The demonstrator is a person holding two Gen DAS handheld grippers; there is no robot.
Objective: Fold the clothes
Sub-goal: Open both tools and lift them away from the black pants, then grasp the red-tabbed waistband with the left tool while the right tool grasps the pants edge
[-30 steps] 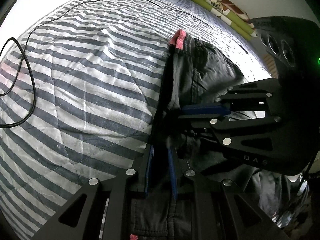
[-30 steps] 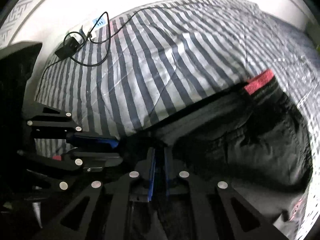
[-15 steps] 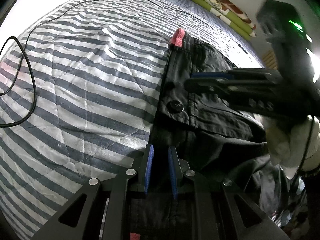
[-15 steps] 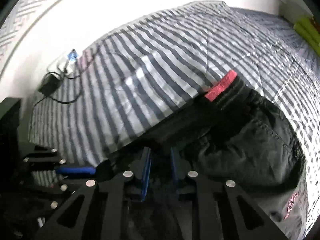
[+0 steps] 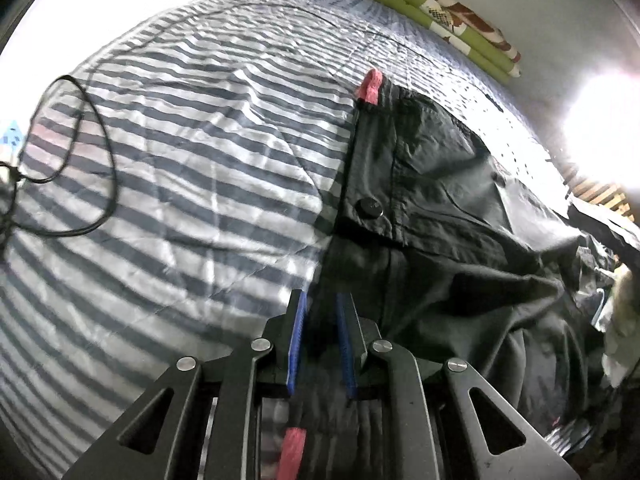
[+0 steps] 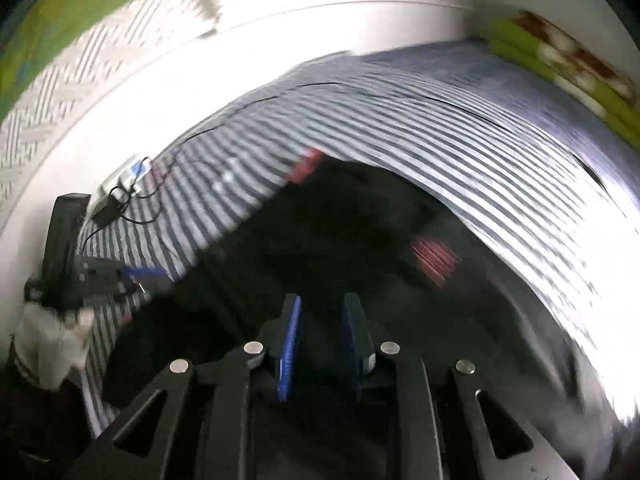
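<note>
Black trousers lie on the striped bedspread, waistband edge running from a red tab at the far end toward the camera, a round button on the waistband. Left gripper sits at the near waistband edge of the trousers; jaws narrow, blue pads close together with dark cloth bunched between them, so it is clamped on the trousers. A second red tab shows low between the gripper arms. Black cable loops on the bedspread left of the trousers; folded green blanket lies beyond the trousers at the wall. Right wrist view is motion-blurred: right gripper over the trousers, jaws narrow with a small gap; dark fabric fills the gap, but whether the pads pinch it I cannot tell. Red tab at the far trousers edge, red patch right of the gripper. Left of the trousers a white-gloved hand holds the other gripper.
</note>
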